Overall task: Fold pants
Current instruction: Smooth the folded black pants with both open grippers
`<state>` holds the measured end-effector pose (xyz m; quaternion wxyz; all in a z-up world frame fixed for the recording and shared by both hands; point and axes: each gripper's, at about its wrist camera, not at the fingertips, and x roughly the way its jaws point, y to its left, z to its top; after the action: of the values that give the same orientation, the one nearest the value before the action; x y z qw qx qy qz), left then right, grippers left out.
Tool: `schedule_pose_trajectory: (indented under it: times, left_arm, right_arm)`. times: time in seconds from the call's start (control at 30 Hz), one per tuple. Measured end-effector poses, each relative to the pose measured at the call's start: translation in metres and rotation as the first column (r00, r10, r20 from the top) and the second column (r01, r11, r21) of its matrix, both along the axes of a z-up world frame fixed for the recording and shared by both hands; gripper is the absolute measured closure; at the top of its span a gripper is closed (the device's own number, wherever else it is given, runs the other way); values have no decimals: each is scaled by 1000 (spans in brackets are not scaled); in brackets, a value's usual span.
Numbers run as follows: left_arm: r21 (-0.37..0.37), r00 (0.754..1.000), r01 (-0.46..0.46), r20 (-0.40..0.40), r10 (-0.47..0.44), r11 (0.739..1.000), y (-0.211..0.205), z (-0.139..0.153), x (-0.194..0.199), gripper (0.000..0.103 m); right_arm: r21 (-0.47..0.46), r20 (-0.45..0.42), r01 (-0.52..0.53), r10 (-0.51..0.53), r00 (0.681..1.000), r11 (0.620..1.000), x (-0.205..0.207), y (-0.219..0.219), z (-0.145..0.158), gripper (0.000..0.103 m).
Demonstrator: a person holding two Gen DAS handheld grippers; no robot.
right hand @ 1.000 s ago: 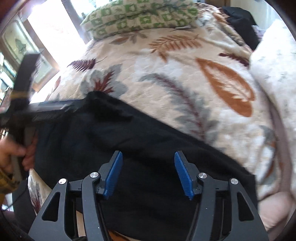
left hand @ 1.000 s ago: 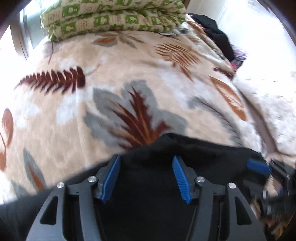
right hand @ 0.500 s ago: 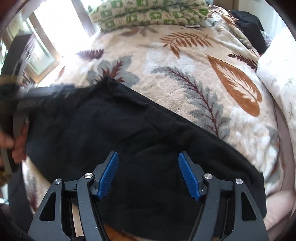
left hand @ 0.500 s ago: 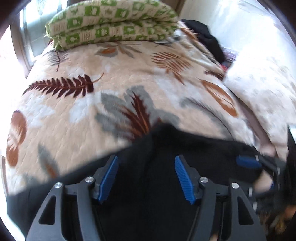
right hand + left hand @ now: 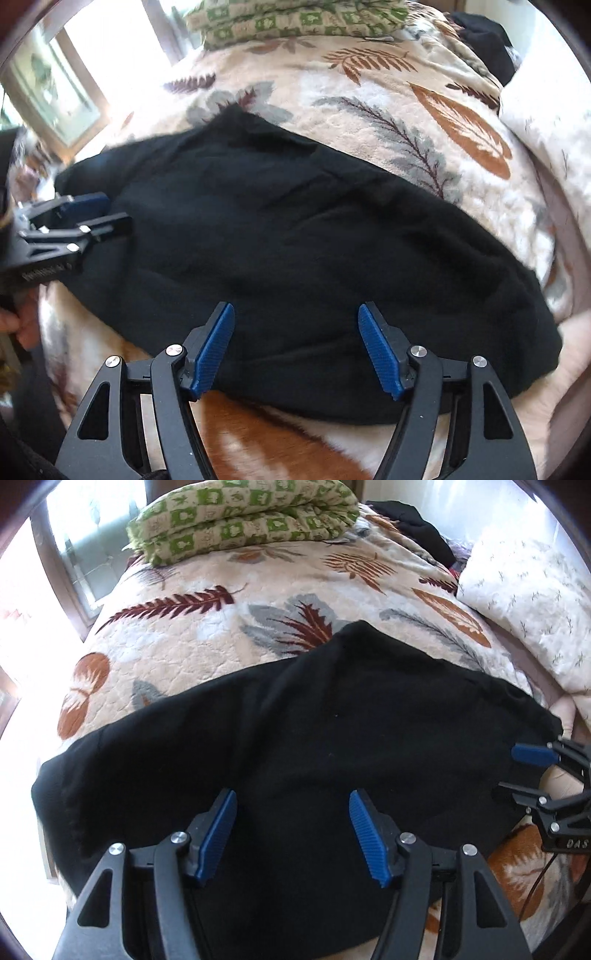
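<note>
Lying flat on one leaf-print quilt [image 5: 229, 642], one black pants [image 5: 314, 738], two hand-held grippers, left hand-held gripper [image 5: 291, 834] and right hand-held gripper [image 5: 295, 350], both spread apart, gripping nothing

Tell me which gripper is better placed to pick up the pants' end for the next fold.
Probably the left gripper: it hangs open over the pants near their end. The right gripper, also open, is over the near edge.

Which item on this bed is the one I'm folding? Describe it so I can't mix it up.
On the leaf-print bedspread, look at the near edge, below the green checked quilt. The black pants lie spread there: plain and flat, unlike the dark bundle heaped at the far corner.
</note>
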<state>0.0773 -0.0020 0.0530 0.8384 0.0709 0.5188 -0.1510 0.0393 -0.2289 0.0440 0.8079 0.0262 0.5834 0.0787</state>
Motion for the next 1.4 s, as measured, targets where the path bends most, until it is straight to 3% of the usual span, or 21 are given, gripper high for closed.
schedule_pose_trajectory:
  times: [0.13,0.23,0.33,0.4,0.5,0.6,0.73,0.8,0.87,0.93,1.0,1.1,1.13,1.27,1.4]
  left_arm:
    - [25,999,-45,26,45,999,20,11,-6,37]
    - [46,991,-124,59,121,991,52,14,-3,37]
    - [21,983,-184,12,184,983,81,-1,14,37]
    - [21,985,-174,22,173,985,83,-6,21,37]
    - [56,988,-155,30,154,986,74,-8,27,29]
    - [76,990,-143,27,142,987,66,-4,22,29]
    - [83,993,-108,50,104,991,60,6,1,27]
    - [95,996,-90,36,87,991,58,-2,-8,27]
    - [123,996,-76,48,71,990,55,-14,-14,26]
    - [124,995,-86,65,79,989,54,-13,-15,26]
    - [113,994,-101,44,96,988,54,-8,-12,26]
    - [98,994,-101,51,96,990,45,3,-10,26]
    - [92,994,-92,63,86,991,40,7,-12,26]
    - [47,998,-22,62,19,999,8,15,-16,26]
    - [4,997,76,33,-76,997,-38,13,-20,26]
  right_arm:
    - [40,34,34,-36,999,999,-9,6,11,34]
    - [13,62,44,-45,997,999,-13,12,11,34]
    - [-13,42,44,-43,998,999,-10,15,-1,34]
    - [-39,28,29,-28,999,999,-8,16,-14,32]
    - [-86,40,-42,46,998,995,-7,26,-19,20]
    - [-79,12,-66,67,998,995,-4,26,-11,23]
    - [-44,24,-16,17,1000,999,-9,4,6,25]
    - [-54,13,11,-11,1000,998,-11,-7,3,24]
    - [-69,-60,21,-25,998,997,-13,-13,-20,21]
    - [-92,-10,-19,18,1000,996,-16,-8,-19,17]
    - [-82,-46,-29,25,999,996,-11,-9,-17,17]
    - [19,-103,0,2,995,1000,2,-33,0,30]
    - [32,-106,19,-15,994,999,5,-46,8,30]
    - [31,-155,120,-114,981,992,17,-107,33,27]
    - [-39,-172,202,-206,963,979,20,-156,41,27]
